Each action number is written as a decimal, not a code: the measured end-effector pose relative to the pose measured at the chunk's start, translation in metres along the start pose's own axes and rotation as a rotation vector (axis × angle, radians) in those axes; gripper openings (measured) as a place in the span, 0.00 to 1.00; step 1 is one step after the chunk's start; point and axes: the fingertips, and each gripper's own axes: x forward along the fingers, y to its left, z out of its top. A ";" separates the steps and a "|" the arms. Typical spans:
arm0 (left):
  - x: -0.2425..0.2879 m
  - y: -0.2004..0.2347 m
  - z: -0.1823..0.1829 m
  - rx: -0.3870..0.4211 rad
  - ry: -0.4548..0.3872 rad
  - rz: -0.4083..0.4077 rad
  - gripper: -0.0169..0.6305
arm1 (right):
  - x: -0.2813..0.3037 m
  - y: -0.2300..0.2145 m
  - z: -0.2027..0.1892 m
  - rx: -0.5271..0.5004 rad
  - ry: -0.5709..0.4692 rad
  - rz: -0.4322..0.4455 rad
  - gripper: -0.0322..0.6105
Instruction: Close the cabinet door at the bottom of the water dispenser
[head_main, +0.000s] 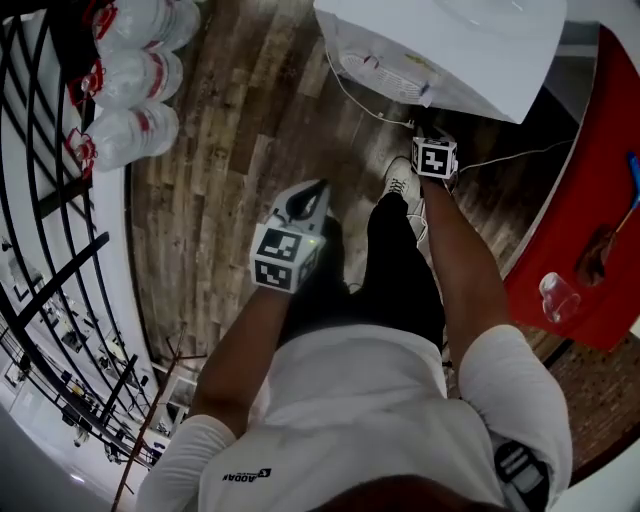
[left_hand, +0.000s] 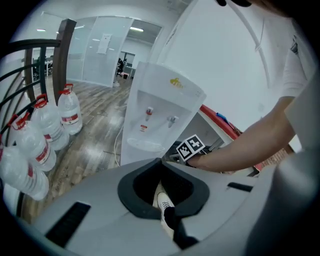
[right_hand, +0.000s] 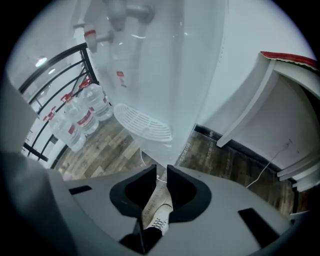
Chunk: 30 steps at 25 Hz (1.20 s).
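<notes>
The white water dispenser (head_main: 450, 50) stands on the wood floor ahead of me; from above I see only its top. Its taps and drip tray (right_hand: 142, 122) fill the right gripper view, and its front (left_hand: 160, 110) shows in the left gripper view. In every view the bottom cabinet door is hidden. My right gripper (head_main: 430, 140) hangs close in front of the dispenser, its jaws (right_hand: 161, 170) a narrow gap apart and empty. My left gripper (head_main: 308, 195) is farther back and left, jaws (left_hand: 162, 160) meeting at the tips, holding nothing.
Several large water bottles (head_main: 135, 80) stand at the left by a black railing (head_main: 50, 250). A red table (head_main: 590, 200) with a clear cup (head_main: 558, 297) is at the right. A white cord (head_main: 360, 100) trails on the floor. My white shoe (head_main: 402, 180) is below the grippers.
</notes>
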 end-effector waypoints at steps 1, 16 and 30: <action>-0.009 -0.002 0.007 0.011 -0.013 -0.005 0.02 | -0.014 0.005 -0.001 0.028 -0.013 0.015 0.17; -0.121 -0.024 0.071 0.145 -0.159 -0.129 0.02 | -0.332 0.140 0.075 0.221 -0.468 0.500 0.09; -0.214 -0.159 0.062 0.137 -0.332 -0.194 0.02 | -0.549 0.163 0.031 0.087 -0.688 0.731 0.09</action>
